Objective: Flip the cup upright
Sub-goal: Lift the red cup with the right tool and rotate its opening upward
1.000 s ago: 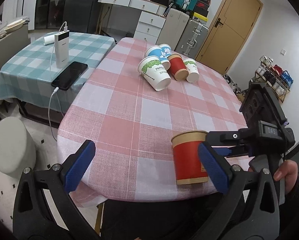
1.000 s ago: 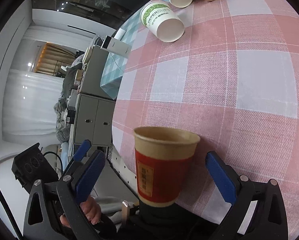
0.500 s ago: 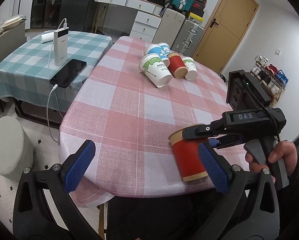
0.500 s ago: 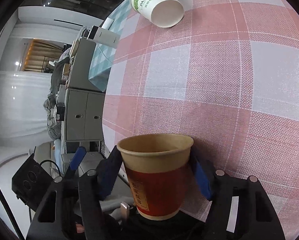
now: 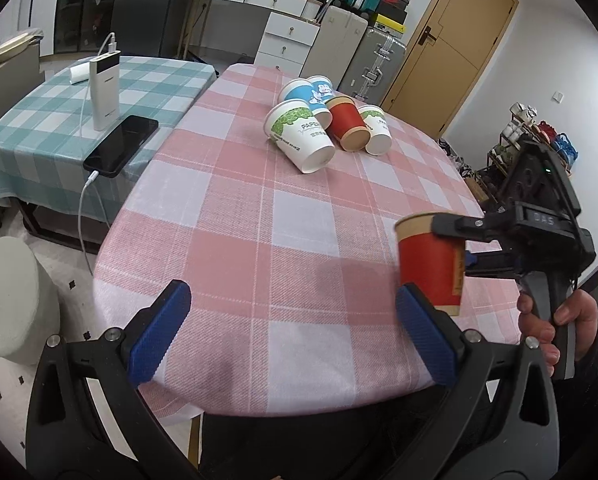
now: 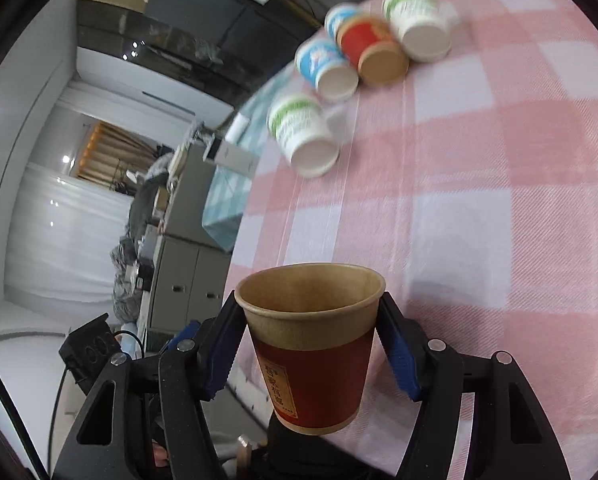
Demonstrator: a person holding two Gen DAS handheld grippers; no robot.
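1. Between the right tongs (image 6: pixel 311 354), a red paper cup with a brown rim (image 6: pixel 313 356) sits clamped, mouth up, apparently lifted just above the pink checked surface (image 6: pixel 479 208).
2. Left tongs (image 5: pixel 291 336) gape wide, empty.
3. Judgement: this one's righted but unplaced; five tipped paper cups (image 5: pixel 327 128) wait beyond.

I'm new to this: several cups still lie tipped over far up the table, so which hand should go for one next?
Probably the left. The left tongs are open and empty, while the right tongs are shut on the red cup. The tipped cups lie ahead.
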